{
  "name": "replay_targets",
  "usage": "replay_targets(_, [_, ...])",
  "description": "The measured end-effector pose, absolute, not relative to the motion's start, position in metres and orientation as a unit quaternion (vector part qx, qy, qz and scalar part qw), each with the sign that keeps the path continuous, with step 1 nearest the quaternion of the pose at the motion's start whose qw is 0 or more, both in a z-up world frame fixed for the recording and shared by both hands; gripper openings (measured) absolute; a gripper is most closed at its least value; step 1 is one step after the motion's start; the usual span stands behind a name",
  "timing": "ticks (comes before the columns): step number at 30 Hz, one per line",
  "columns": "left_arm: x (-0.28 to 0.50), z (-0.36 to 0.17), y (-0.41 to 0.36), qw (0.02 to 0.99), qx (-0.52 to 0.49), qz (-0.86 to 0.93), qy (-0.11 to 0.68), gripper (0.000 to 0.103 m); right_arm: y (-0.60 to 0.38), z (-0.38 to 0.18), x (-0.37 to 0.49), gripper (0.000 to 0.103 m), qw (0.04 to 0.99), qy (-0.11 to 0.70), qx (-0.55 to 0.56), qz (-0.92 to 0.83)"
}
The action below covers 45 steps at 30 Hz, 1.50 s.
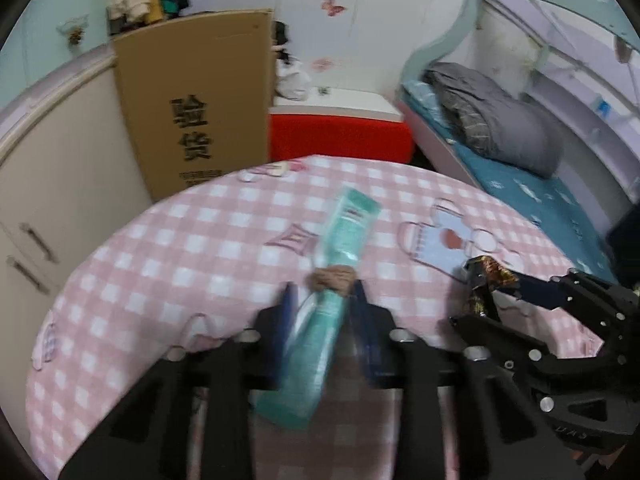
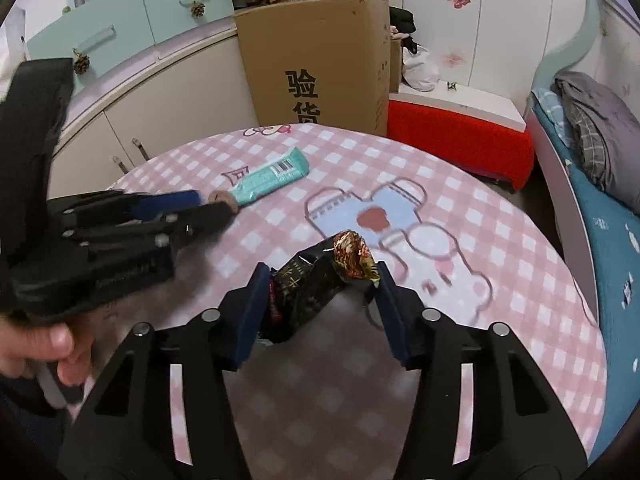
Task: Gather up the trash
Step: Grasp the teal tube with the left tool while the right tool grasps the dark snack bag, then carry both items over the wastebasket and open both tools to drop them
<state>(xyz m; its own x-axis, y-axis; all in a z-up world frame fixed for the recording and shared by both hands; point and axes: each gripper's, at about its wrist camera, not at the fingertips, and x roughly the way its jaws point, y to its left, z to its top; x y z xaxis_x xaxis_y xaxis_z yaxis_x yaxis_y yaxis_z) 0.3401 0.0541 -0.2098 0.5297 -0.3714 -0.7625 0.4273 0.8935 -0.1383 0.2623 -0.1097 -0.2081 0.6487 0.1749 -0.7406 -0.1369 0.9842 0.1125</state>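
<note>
A teal snack wrapper (image 1: 340, 248) with a brown biscuit (image 1: 332, 277) sticking out lies on the pink checked table (image 1: 160, 264). My left gripper (image 1: 322, 300) is shut on the teal wrapper, which runs back between its fingers. The wrapper (image 2: 272, 178) and the left gripper (image 2: 208, 208) also show in the right wrist view. My right gripper (image 2: 320, 284) is closed around a crumpled black and gold wrapper (image 2: 320, 276) just above the table. That wrapper (image 1: 484, 276) and the right gripper (image 1: 492, 284) also show in the left wrist view.
A tall cardboard box (image 1: 192, 100) stands behind the table, next to a red and white chest (image 1: 340, 136). Cream cabinets (image 1: 48, 184) are on the left. A bed (image 1: 540, 184) with grey bedding is on the right.
</note>
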Motion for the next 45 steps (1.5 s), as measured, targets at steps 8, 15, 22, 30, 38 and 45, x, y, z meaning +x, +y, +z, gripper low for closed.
replay_targets(8, [0.327, -0.209, 0.055, 0.876, -0.002, -0.232, 0.423, 0.019, -0.156, -0.198, 0.218, 0.049, 0.912, 0.397, 0.059, 0.087])
replay_targets(15, [0.284, -0.186, 0.030, 0.882, 0.001, -0.232, 0.411, 0.019, -0.208, -0.187, 0.171, 0.049, 0.917, 0.379, 0.089, 0.092])
replay_targets(22, [0.229, -0.153, -0.006, 0.894, 0.011, -0.233, 0.382, 0.012, -0.259, -0.172, 0.133, 0.049, 0.924, 0.341, 0.136, 0.108])
replay_targets(30, [0.205, -0.190, -0.027, 0.883, 0.061, -0.199, 0.420, 0.033, -0.293, -0.179, 0.106, 0.049, 0.922, 0.336, 0.157, 0.112])
replay_targets(38, [0.210, -0.205, -0.043, 0.877, 0.088, -0.199, 0.429, 0.072, -0.300, -0.187, 0.099, 0.049, 0.920, 0.336, 0.167, 0.116])
replay_targets(45, [0.203, -0.200, -0.065, 0.873, 0.060, -0.241, 0.421, 0.074, -0.316, -0.188, 0.095, 0.050, 0.922, 0.332, 0.173, 0.105])
